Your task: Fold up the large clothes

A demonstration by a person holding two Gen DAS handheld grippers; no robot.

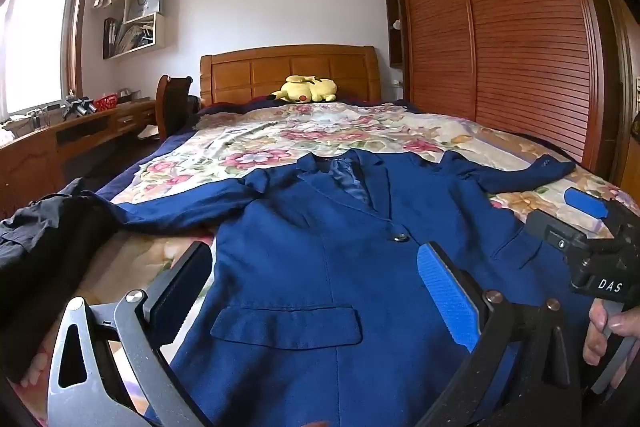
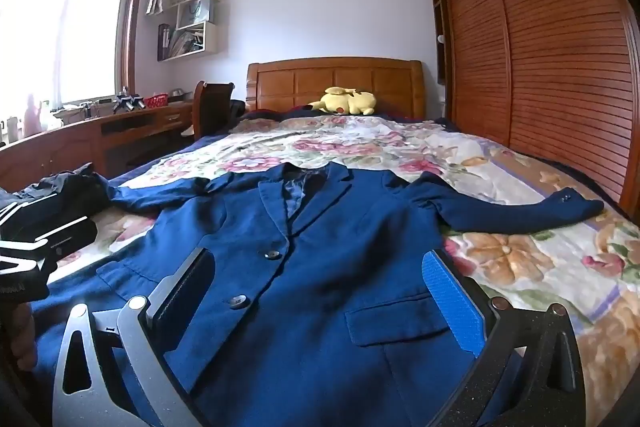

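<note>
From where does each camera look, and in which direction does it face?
Left wrist: on the left gripper, jaws open, facing the headboard over the blue jacket; the right gripper and a hand show.
Right wrist: on the right gripper, jaws open, facing likewise; the left gripper shows.
Shared: jacket, bed, yellow plush toy.

You can read one marking clearly: the white capitals "DAS" on the black housing of the right gripper (image 1: 588, 211), seen at the right edge of the left wrist view. In the right wrist view, the black body of the left gripper (image 2: 24, 267) at the left edge carries a small line of pale lettering, too blurred and cut off for you to make out. Nothing else in either view carries legible text.
</note>
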